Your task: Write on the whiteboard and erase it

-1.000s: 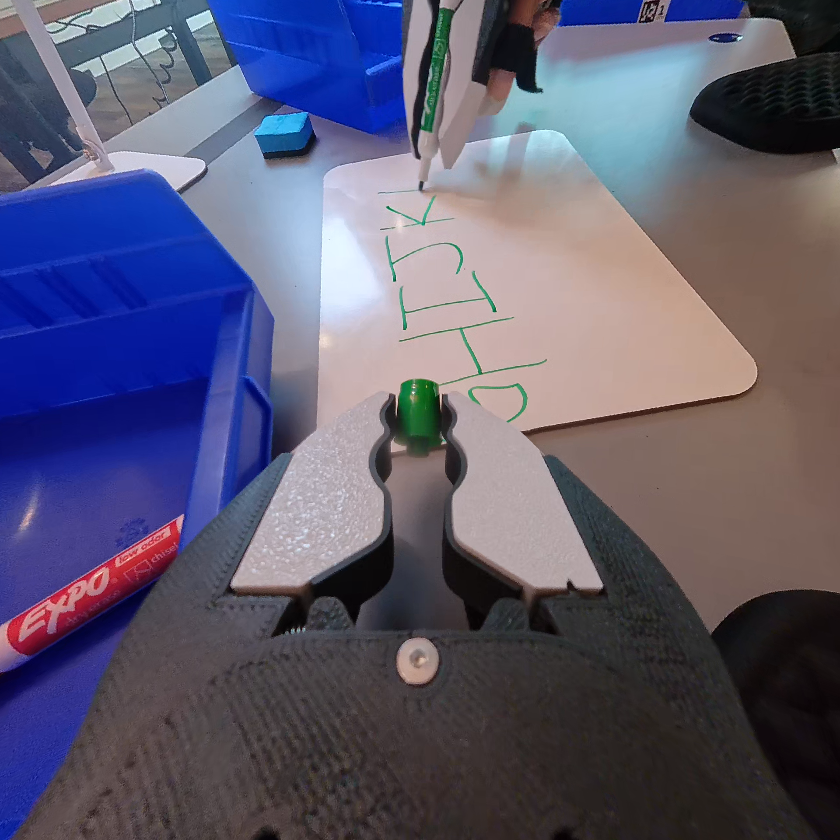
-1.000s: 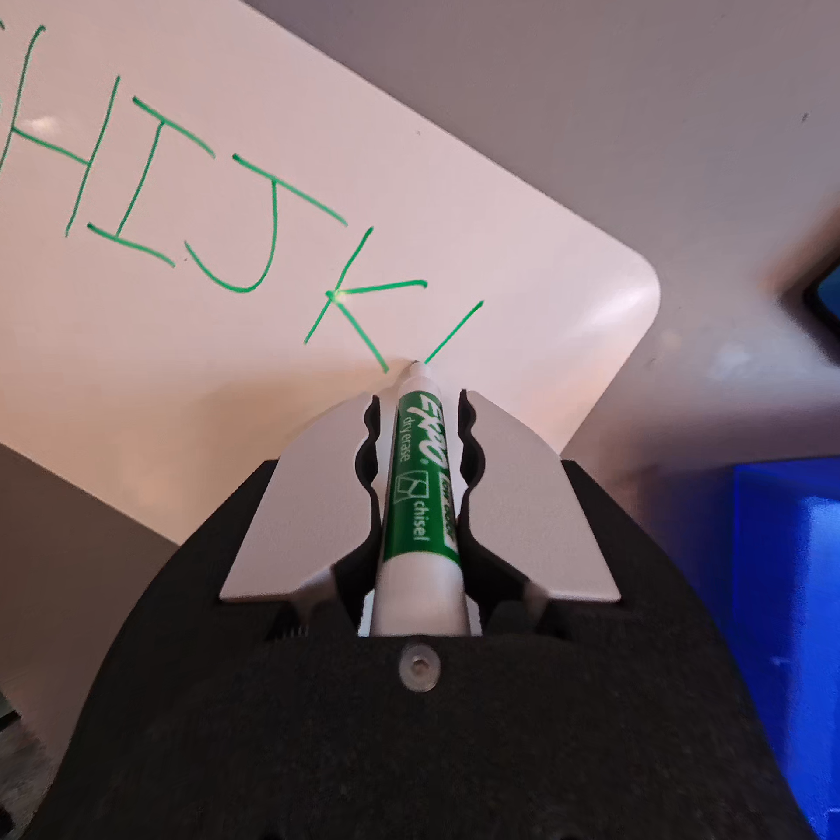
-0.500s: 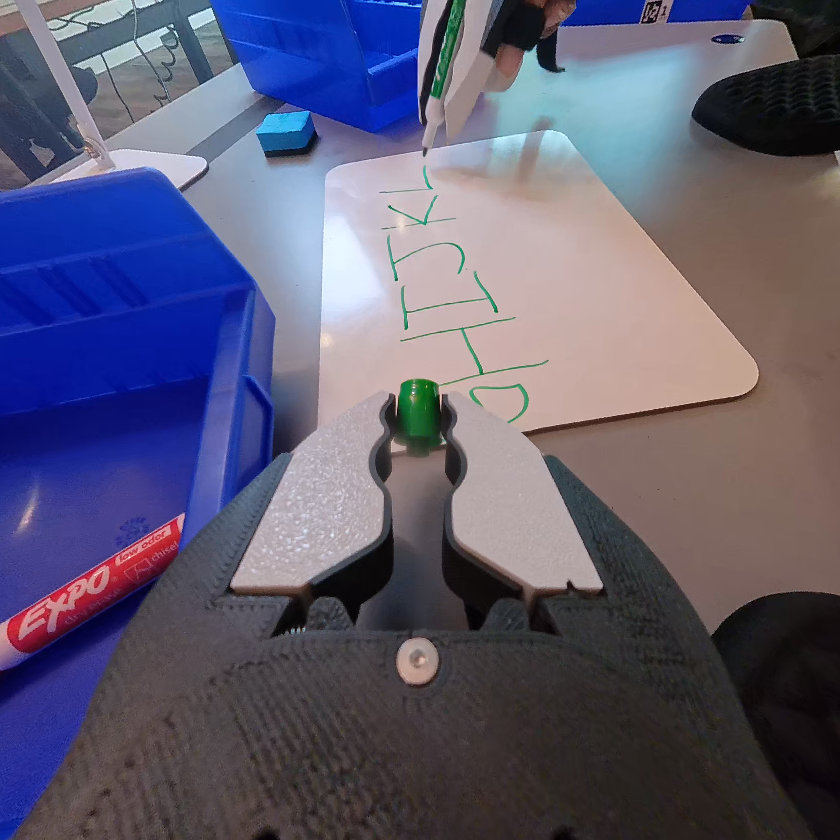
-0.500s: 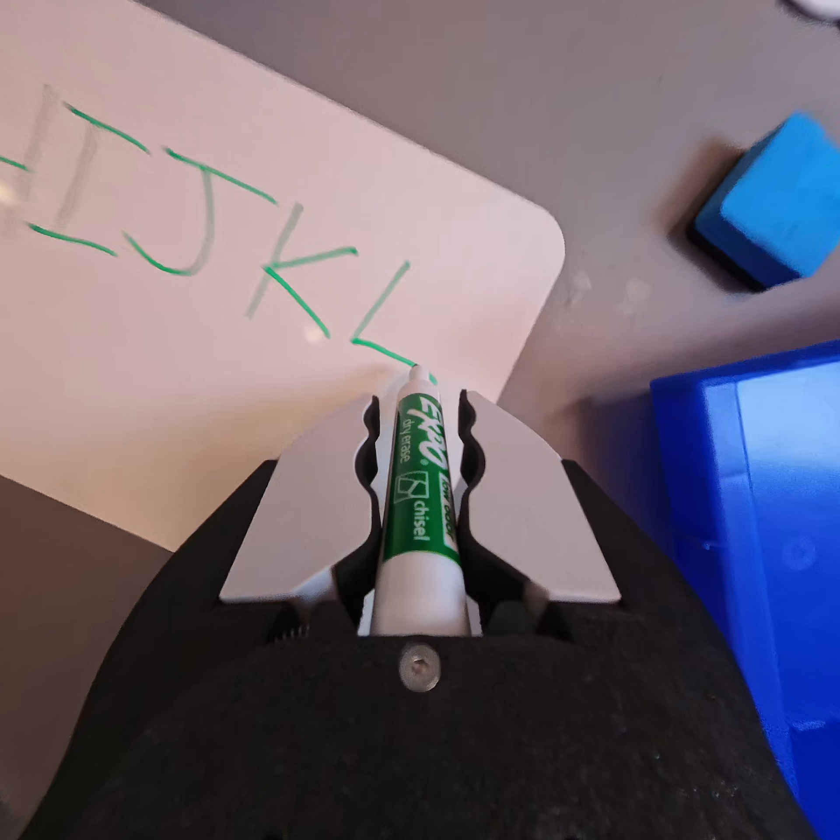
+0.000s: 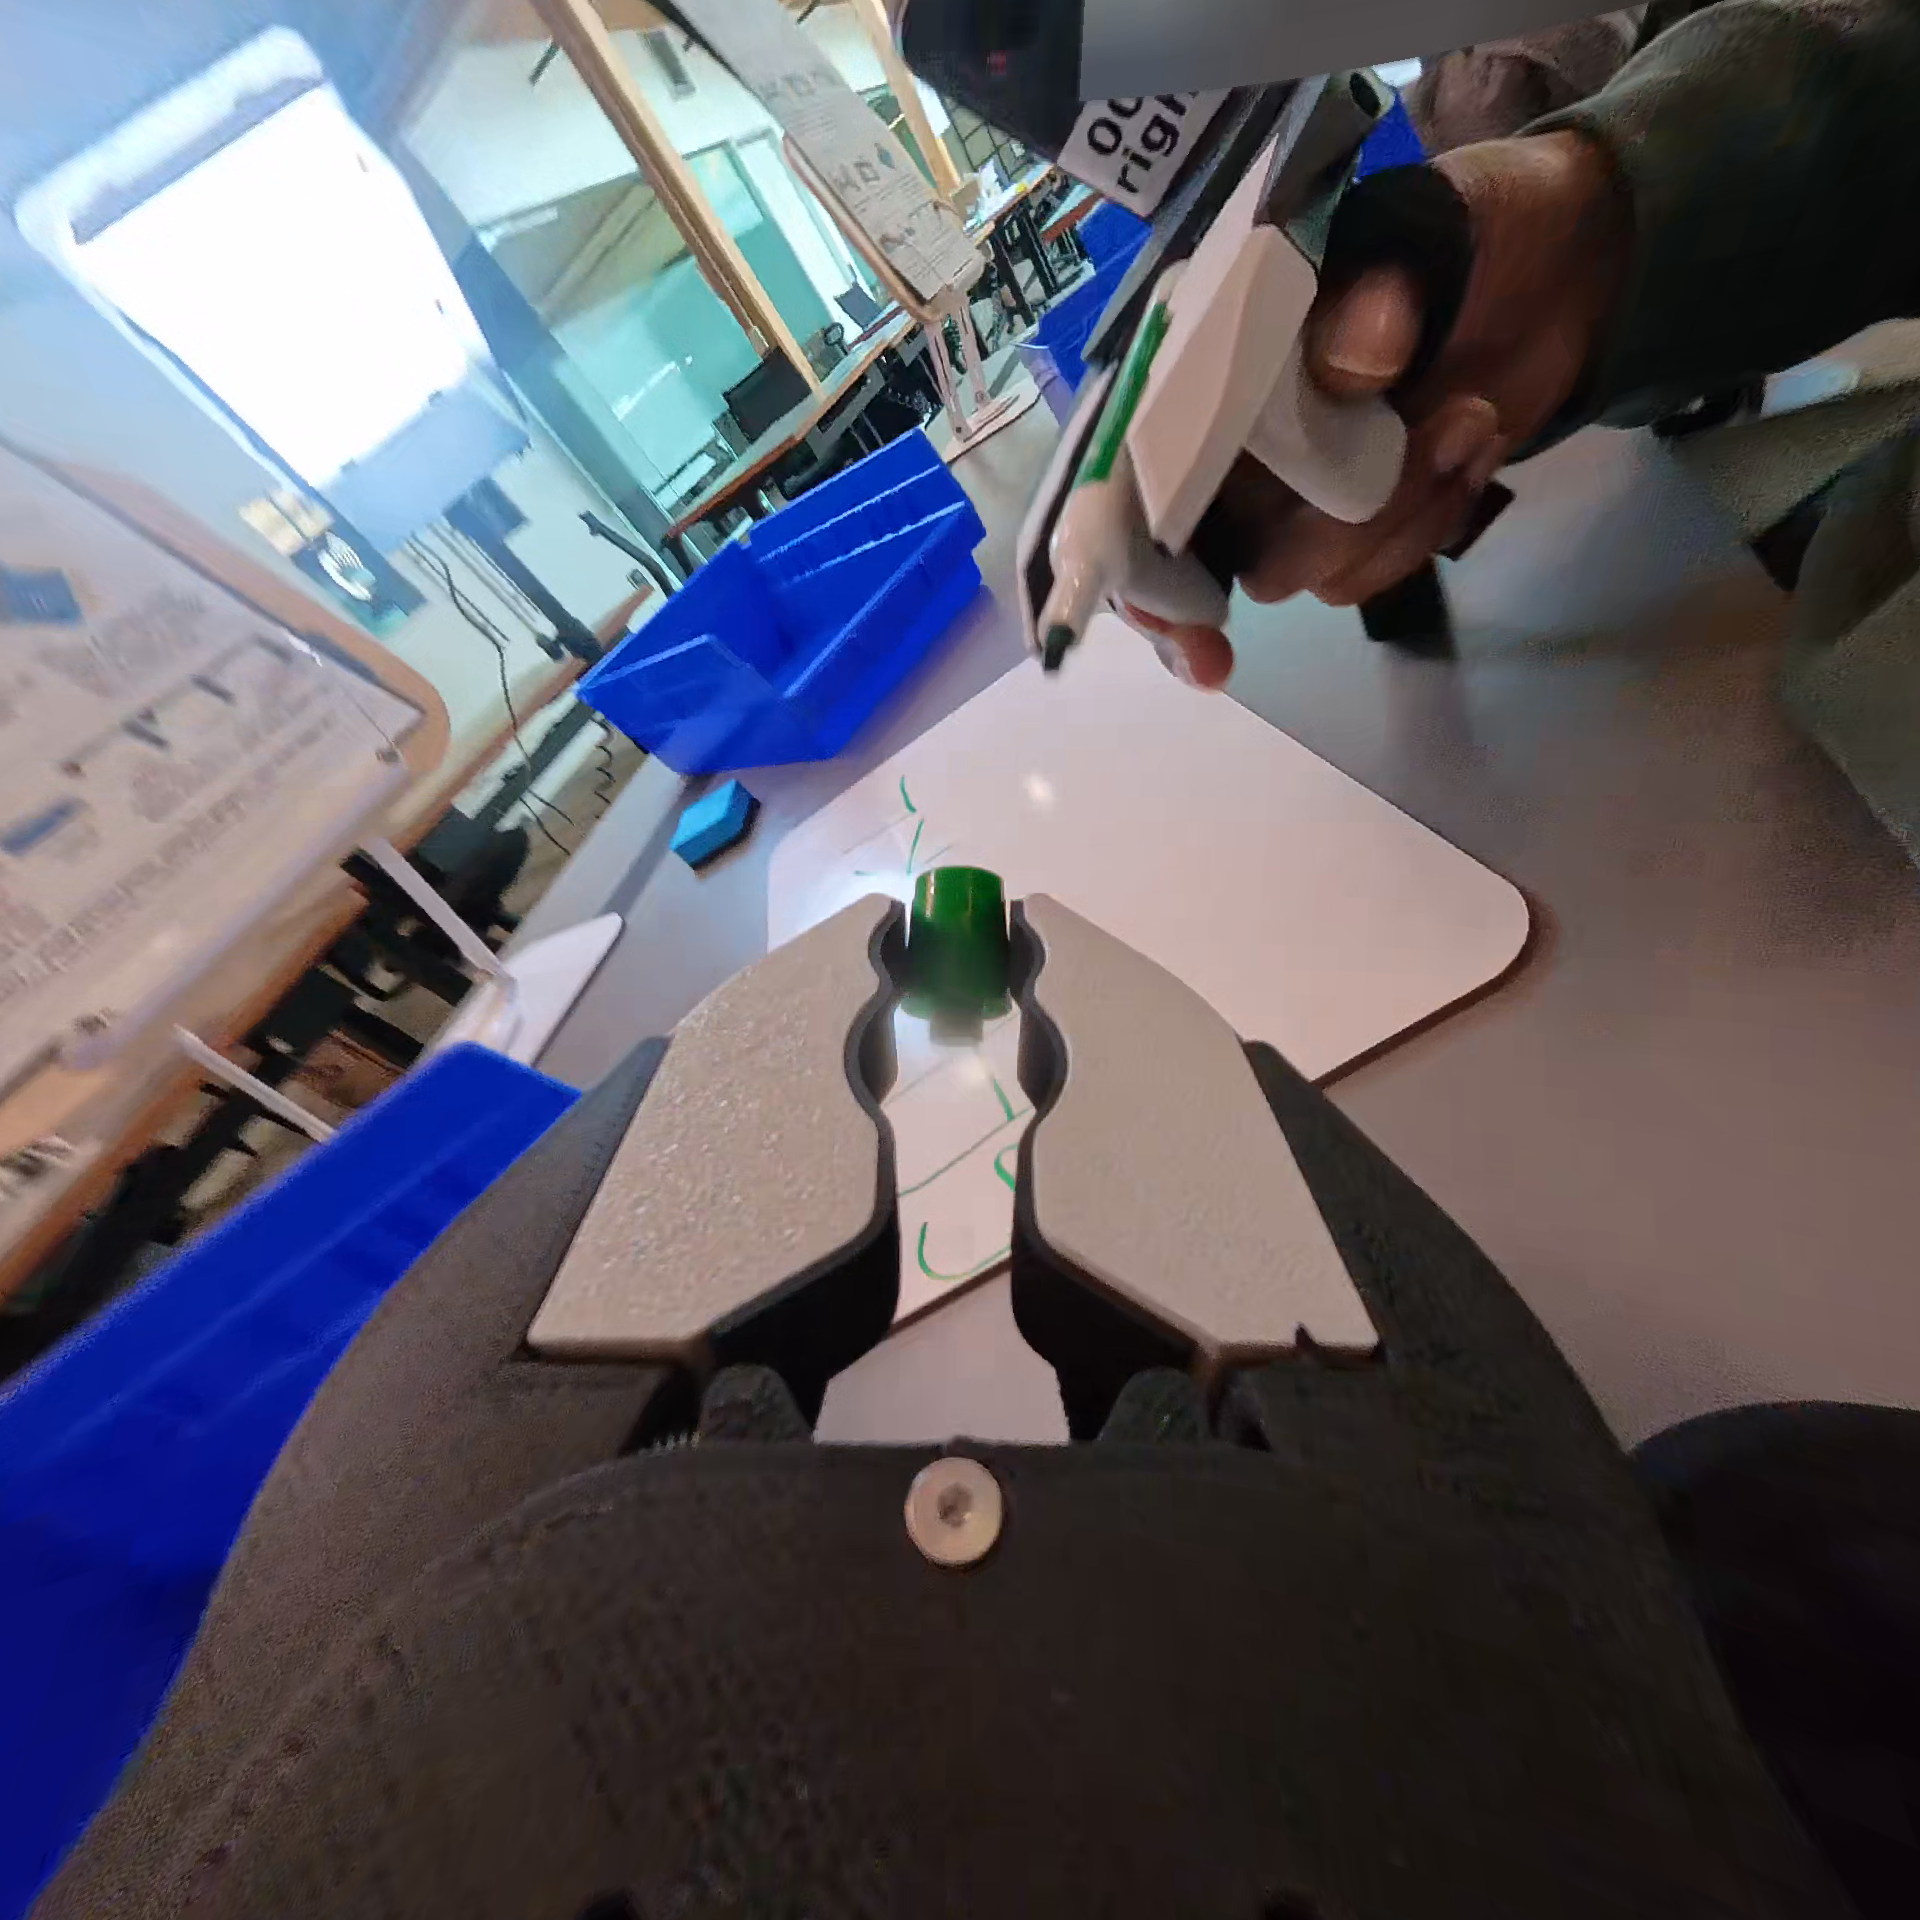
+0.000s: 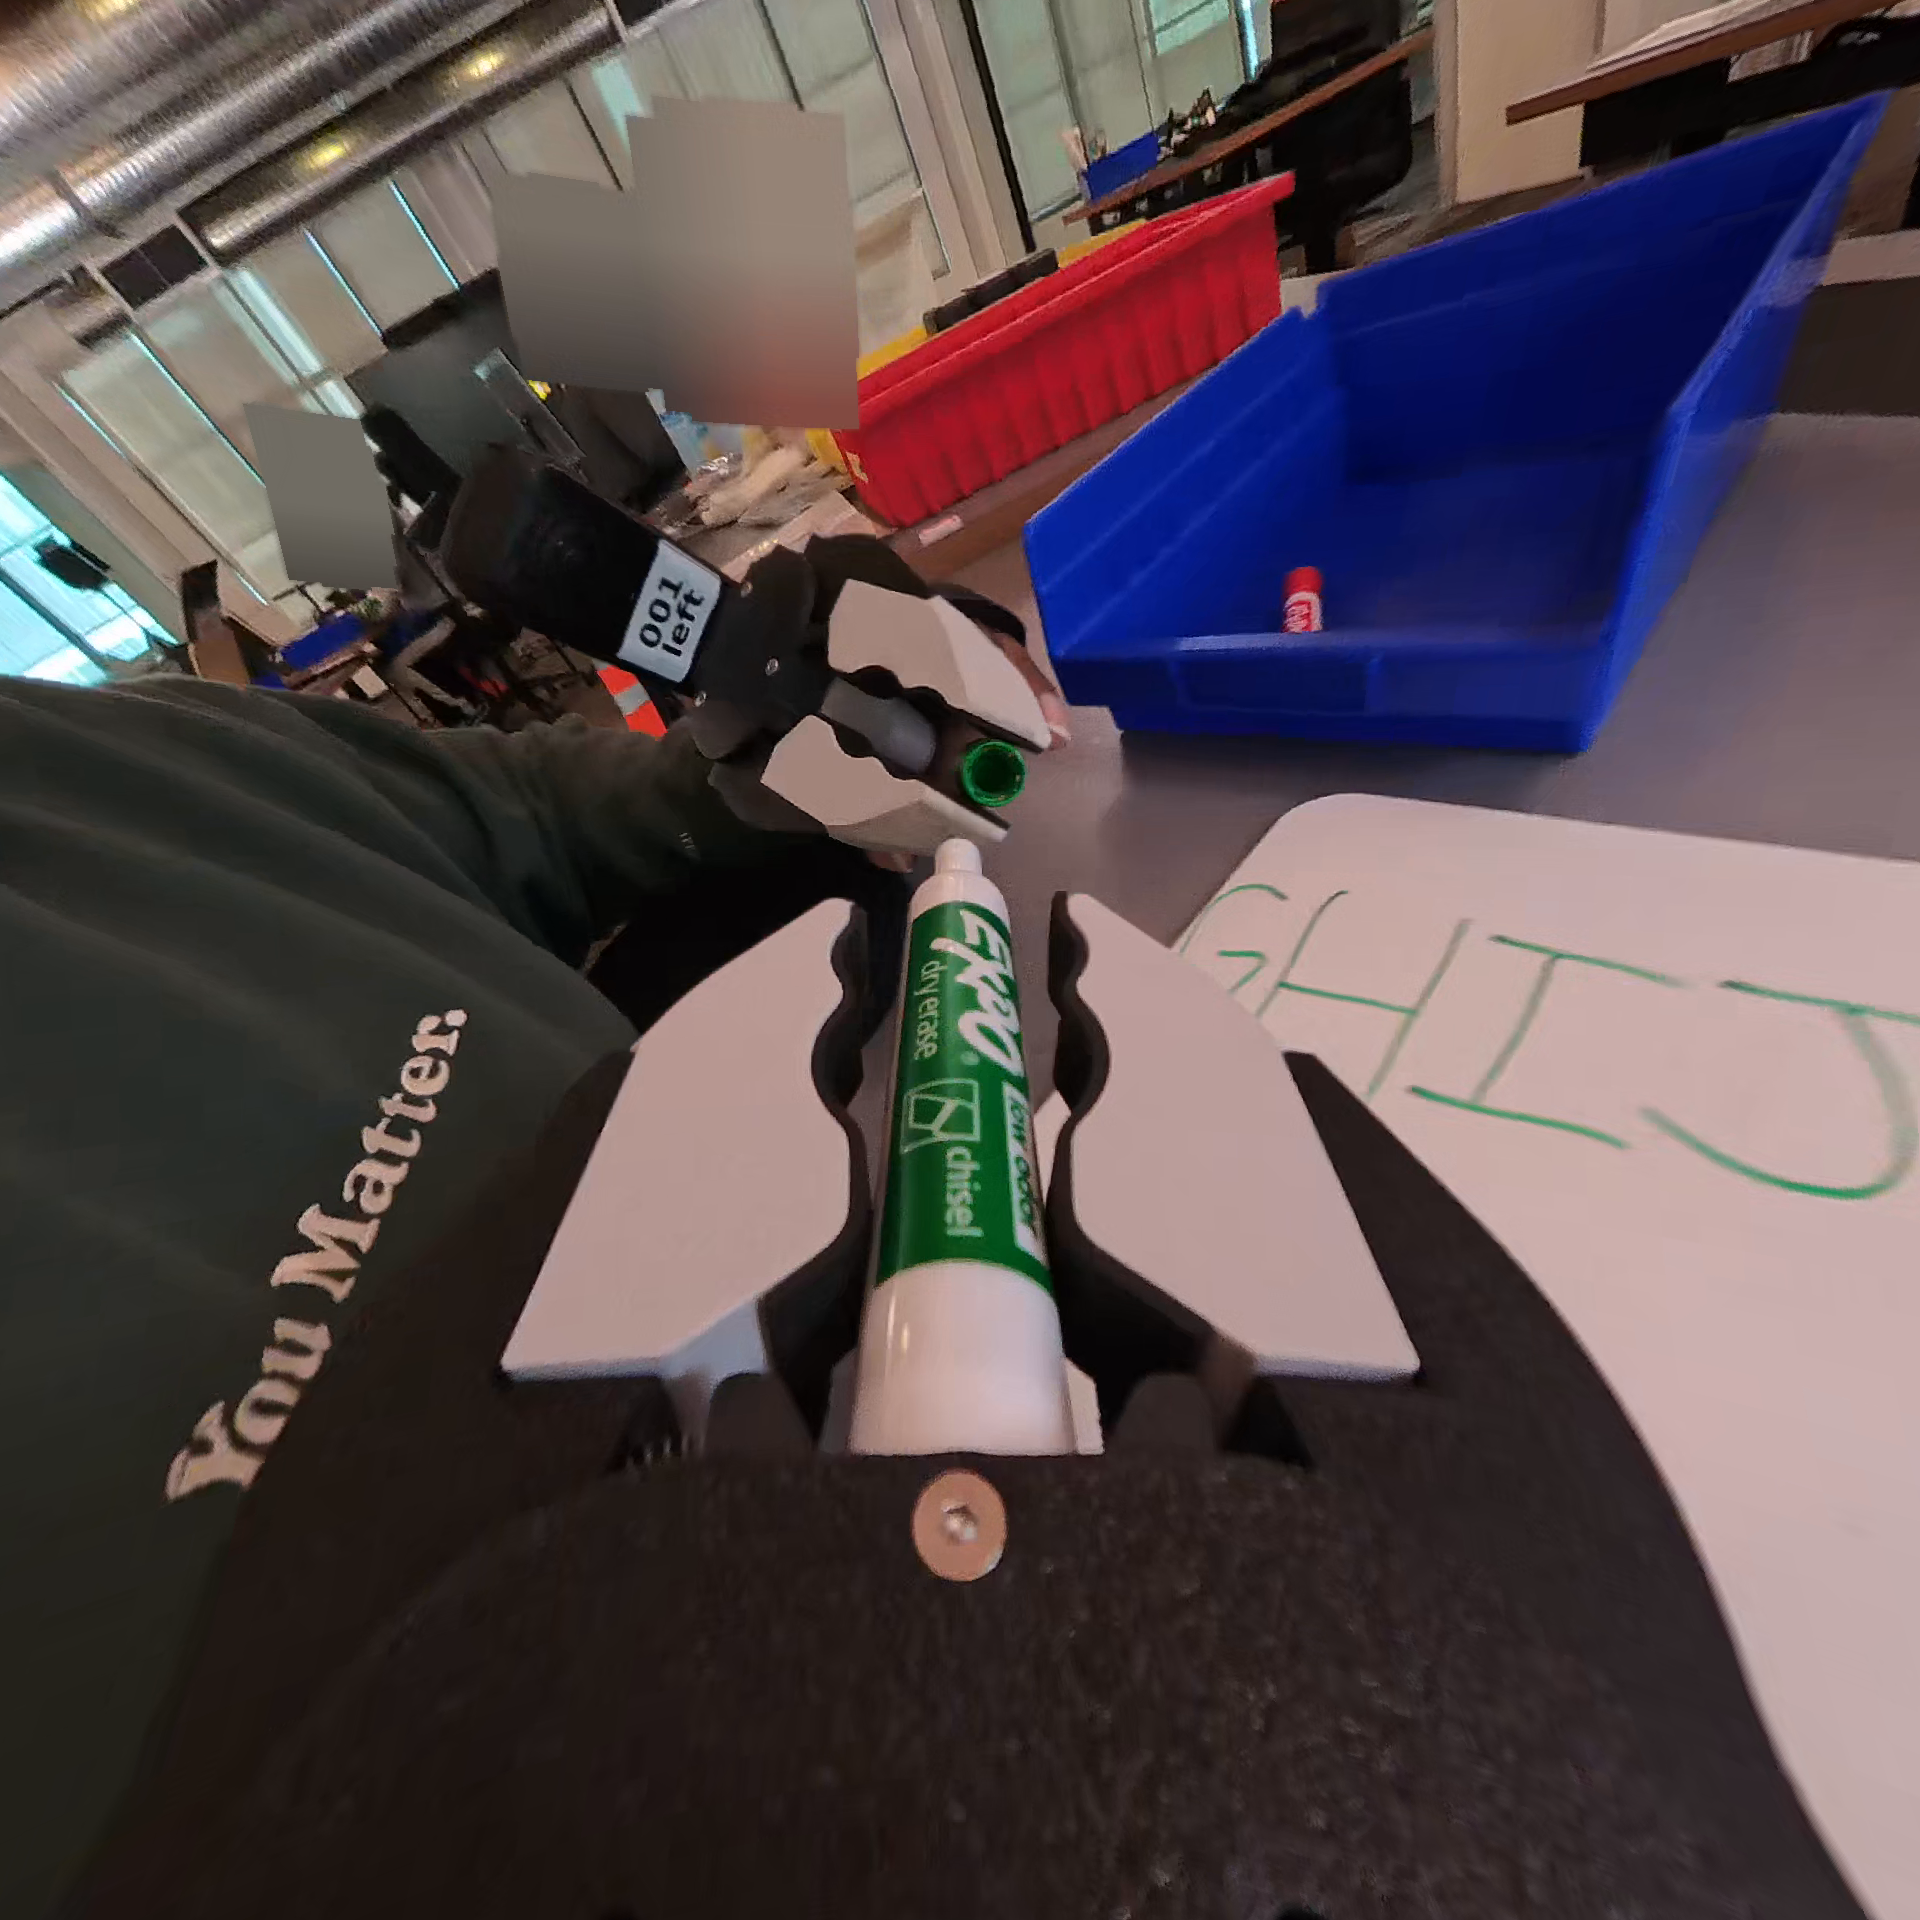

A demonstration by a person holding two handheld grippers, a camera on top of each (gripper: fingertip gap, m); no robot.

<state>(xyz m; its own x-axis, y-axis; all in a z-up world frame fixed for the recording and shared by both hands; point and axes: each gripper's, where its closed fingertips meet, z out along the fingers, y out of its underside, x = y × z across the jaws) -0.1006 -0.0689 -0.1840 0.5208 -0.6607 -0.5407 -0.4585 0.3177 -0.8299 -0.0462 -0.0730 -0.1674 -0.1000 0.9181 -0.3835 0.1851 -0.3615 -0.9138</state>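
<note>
We see the left tongs (image 5: 958,961) clamped on a green marker cap (image 5: 956,940), both pads pressed against its sides at the very tips, the cap's open mouth facing outward in the right wrist view (image 6: 990,772). The right tongs (image 6: 961,935) grip a green dry-erase marker (image 6: 961,1143) along their length, its barrel seated deep between the pads and its uncapped tip sticking out past them. That tip points toward the cap and sits close to it, just beside the left tongs' lower finger, the two not touching.

The whiteboard (image 5: 1247,883) lies flat on the desk (image 5: 1558,1195), green writing on it, partly under the left tongs. A blue eraser (image 5: 712,823) rests on the desk just off the board's far left corner, beside a blue bin (image 5: 790,644). Another blue bin (image 6: 1455,499) holds a red marker (image 6: 1299,601).
</note>
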